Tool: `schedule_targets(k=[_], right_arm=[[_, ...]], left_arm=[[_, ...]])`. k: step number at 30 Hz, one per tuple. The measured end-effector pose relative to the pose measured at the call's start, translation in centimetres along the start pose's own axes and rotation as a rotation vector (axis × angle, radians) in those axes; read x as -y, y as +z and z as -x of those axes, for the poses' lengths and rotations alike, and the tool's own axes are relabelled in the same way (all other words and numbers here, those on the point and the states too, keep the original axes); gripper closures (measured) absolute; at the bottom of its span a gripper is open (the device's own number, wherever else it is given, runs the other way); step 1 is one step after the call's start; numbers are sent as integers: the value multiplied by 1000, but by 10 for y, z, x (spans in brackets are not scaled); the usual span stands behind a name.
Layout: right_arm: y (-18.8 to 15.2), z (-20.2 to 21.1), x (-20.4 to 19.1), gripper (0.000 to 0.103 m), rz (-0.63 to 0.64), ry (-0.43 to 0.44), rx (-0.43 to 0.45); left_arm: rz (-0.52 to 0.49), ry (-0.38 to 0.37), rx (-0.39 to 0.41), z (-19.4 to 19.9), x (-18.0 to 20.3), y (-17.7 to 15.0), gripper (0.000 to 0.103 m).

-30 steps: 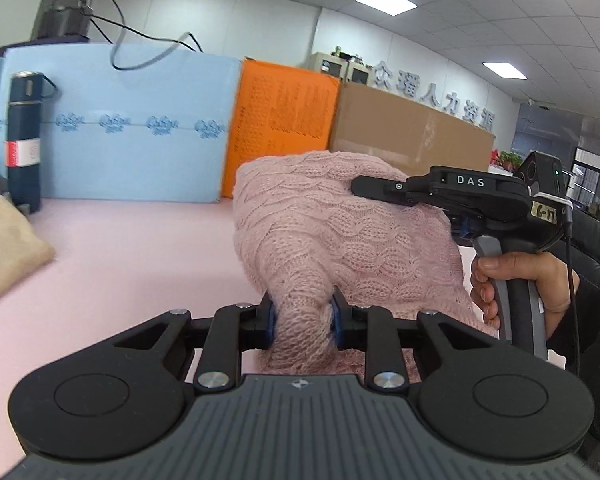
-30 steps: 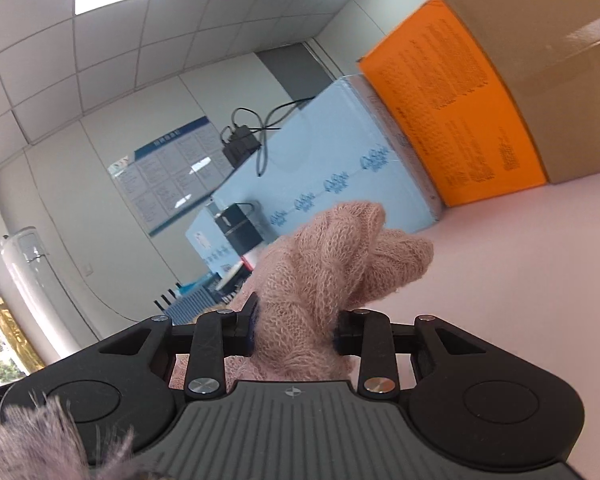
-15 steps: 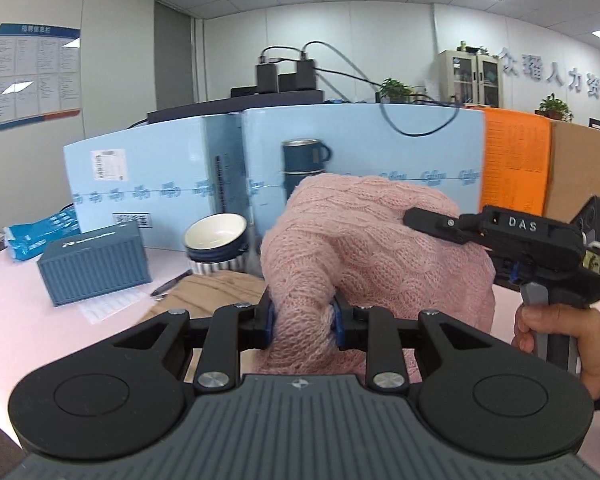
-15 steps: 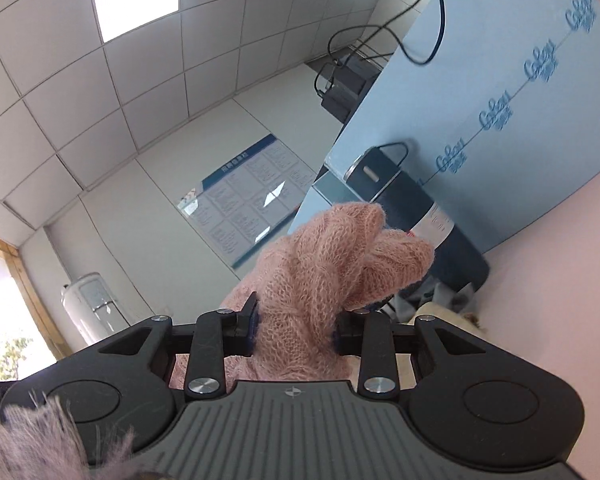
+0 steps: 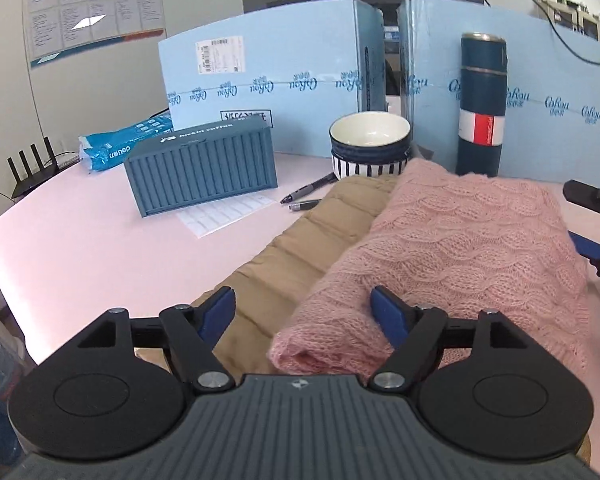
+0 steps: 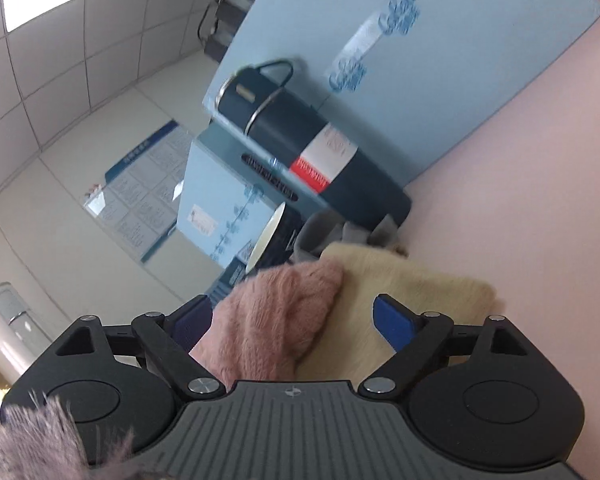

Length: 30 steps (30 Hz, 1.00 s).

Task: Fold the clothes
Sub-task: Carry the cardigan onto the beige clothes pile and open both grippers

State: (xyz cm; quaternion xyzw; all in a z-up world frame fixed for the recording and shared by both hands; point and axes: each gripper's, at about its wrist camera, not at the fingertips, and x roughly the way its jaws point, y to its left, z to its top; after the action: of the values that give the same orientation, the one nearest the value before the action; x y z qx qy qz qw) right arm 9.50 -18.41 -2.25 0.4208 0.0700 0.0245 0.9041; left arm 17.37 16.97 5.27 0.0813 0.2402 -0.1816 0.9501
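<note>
A folded pink cable-knit sweater [image 5: 460, 240] lies on top of a folded tan garment [image 5: 300, 248] on the pink table. My left gripper [image 5: 304, 312] is open, its blue pads either side of the sweater's near end, not gripping it. My right gripper [image 6: 292, 320] is open too; the sweater's other end [image 6: 276, 312] lies loose between its fingers, over the tan garment [image 6: 412, 292]. The right gripper's fingers [image 5: 592, 200] show at the right edge of the left wrist view.
A dark blue thermos [image 5: 482, 104], a striped bowl [image 5: 370, 140], a teal container-shaped box [image 5: 204, 164], two pens [image 5: 308, 194] and a paper sheet [image 5: 228, 214] sit behind the clothes. Blue foam boards [image 5: 268, 76] wall the back. The table edge [image 5: 4, 272] is at left.
Both grippers carried the pink sweater leftward, set it down on the tan garment, and opened, letting go of it.
</note>
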Motion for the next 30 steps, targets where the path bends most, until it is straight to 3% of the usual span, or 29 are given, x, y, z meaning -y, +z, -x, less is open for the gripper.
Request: schedule_targets(k=[3,5,7,10,13,16,17,19,21,24,30], right_arm=[[8,20,5,16,-1,40,129],[12,17,5,16,-9,170,147],[14,1,-2,16,-27,328,54],[13,-22,-19,16,3,441,-63],[12,-44,-17,15,-36,411,-126],[9,-64,3,15,-84,292,-174],[10,-64,6,15,-97,294,-180],[11,-62,6,14,-96,293,-189],[13,-57,-3,11,-12,277,-203],[13,-40,-8,1,30,275,-182],[18,-7,-7,0,100,196,-185]], left_arm=[[22,7,135,28,5,2,31],[35,-40,223,55,19,4,30],[25,-109,256,66,42,7,19],[-34,-154,235,73,81,4,19],[-79,-145,138,59,110,-11,19],[-18,-99,17,34,115,-25,19],[6,-80,-5,28,115,-29,19],[35,-53,-8,25,114,-34,19],[67,-39,-1,27,115,-35,18],[104,3,14,31,119,-36,18],[140,75,47,40,134,-40,18]])
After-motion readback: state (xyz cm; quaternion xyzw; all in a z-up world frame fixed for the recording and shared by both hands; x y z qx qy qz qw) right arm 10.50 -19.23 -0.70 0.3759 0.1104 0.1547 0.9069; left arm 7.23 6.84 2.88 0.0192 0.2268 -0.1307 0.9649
